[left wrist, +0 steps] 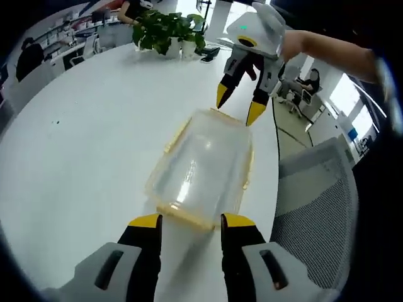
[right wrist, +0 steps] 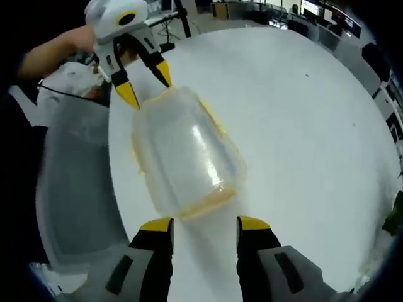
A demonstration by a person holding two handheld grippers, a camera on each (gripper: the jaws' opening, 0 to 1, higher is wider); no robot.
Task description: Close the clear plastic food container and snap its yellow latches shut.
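Both jaws wide, flanking container (left wrist: 201,170) ends

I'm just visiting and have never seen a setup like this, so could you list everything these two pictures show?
Food container: one, clear plastic with yellow latches, lying on the table between the two grippers.
Table: one, white, round-edged, under the container.
Potted plants: a green cluster in white pots, at the table's far side in the left gripper view.
Office chair: one, grey mesh, beside the table's edge.
Cable: one, dark, hanging below the right gripper.
Seated people: a few at desks in the background.
Left gripper: one, white with yellow-tipped black jaws, open at the container's near end.
Right gripper: one, same colours, open at the opposite end.
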